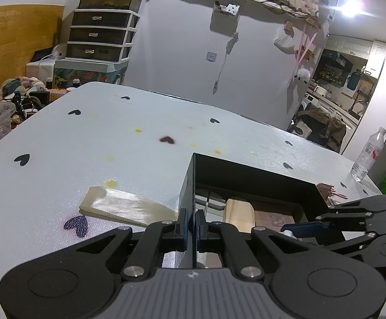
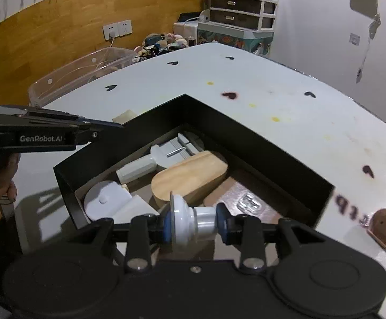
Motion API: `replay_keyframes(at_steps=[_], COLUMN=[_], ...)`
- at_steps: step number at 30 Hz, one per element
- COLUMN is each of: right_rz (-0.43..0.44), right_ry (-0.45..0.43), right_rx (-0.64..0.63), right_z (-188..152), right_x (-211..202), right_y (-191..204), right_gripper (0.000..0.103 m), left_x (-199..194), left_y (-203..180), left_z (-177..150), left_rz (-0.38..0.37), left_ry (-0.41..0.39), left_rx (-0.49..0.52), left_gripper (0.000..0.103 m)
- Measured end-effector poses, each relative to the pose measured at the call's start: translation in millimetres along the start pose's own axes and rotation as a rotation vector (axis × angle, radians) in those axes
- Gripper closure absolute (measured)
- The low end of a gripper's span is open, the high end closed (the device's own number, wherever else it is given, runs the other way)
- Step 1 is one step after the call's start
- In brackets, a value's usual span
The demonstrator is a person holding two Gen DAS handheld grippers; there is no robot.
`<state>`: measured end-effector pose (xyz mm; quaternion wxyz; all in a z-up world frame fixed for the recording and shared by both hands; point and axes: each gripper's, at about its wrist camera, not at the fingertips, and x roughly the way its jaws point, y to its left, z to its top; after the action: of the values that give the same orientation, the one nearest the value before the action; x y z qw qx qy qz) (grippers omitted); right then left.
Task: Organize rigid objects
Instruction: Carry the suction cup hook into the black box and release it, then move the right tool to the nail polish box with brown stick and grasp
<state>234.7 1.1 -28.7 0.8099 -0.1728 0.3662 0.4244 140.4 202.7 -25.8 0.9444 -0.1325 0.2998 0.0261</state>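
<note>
A black open box (image 2: 246, 135) stands on the white table (image 1: 86, 159). My left gripper (image 1: 192, 224) is shut on the box's left wall (image 1: 190, 186); in the right wrist view it (image 2: 113, 125) reaches in from the left. My right gripper (image 2: 193, 226) is shut on a small white knob-shaped part (image 2: 190, 224) and holds it over the box's near corner. In the box lie a pale wooden block (image 2: 190, 178), white plastic parts (image 2: 108, 199) and a grey piece (image 2: 182, 146). A flat cream wedge (image 1: 124, 207) lies on the table left of the box.
A small brown component (image 2: 385, 228) lies on the table right of the box. A water bottle (image 1: 368, 154) stands at the table's far right edge. A clear plastic bin (image 2: 81, 74) sits beyond the table's left edge. Drawers (image 1: 100, 34) stand behind.
</note>
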Motion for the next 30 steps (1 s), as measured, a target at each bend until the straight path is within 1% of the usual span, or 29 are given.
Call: replay_keyframes(at_steps=[2,3,4,6,8,9,12,13,17,19,21,23,24,28,30], right_rz=[-0.009,-0.018,-0.03,-0.037,-0.032,-0.036,-0.037,-0.035,-0.03,-0.034,-0.041,-0.051,-0.059,-0.089,-0.118], right_ry=[0.006,0.005,0.004,-0.001,-0.009,-0.013,-0.029,-0.034,-0.076,-0.112,-0.141,-0.162,-0.176,-0.227,-0.251], right_rx=[0.006,0.012,0.017,0.025,0.032,0.034,0.04,0.044,0.064,0.086,0.103,0.115,0.124,0.158,0.189], right_z=[0,0,0,-1,-1,-1,-1,-1,-2,-3,-5,-7,-8,-15,-21], right_x=[3,5,6,6,4,3,-1,-3,-16,-25,-33,-40,-45,-58,-66], right_y=[-1,-2,-3,-5,-6,-6,-7,-7,-8,-10,-12,-14,-15,-20,-25], right_gripper=[0.063,0.057,0.053,0.051,0.047,0.042,0.037,0.033,0.022,0.01,0.004,0.003,0.0,0.0,0.0], left_x=[0,0,0,0,0,0,0,0,0,1,0,0,0,0,1], left_y=[0,0,-1,-1,-1,-1,-2,-1,0,-2,-2,-2,-2,-2,-2], left_z=[0,0,0,0,0,0,0,0,0,0,0,0,0,0,0], left_rz=[0.0,0.0,-0.001,-0.001,-0.001,-0.001,-0.001,-0.001,-0.001,0.001,0.0,0.0,0.001,0.003,0.004], left_ry=[0.0,0.0,-0.001,-0.001,-0.001,-0.001,-0.001,-0.001,-0.001,0.0,-0.001,-0.001,-0.001,-0.001,-0.001], left_rx=[0.0,0.0,-0.001,-0.001,-0.001,-0.001,-0.001,-0.001,-0.001,-0.001,-0.001,-0.001,-0.001,-0.001,-0.001], left_gripper=[0.098,0.098,0.098,0.098,0.098,0.098,0.098,0.098,0.098,0.098,0.098,0.098,0.098,0.098,0.098])
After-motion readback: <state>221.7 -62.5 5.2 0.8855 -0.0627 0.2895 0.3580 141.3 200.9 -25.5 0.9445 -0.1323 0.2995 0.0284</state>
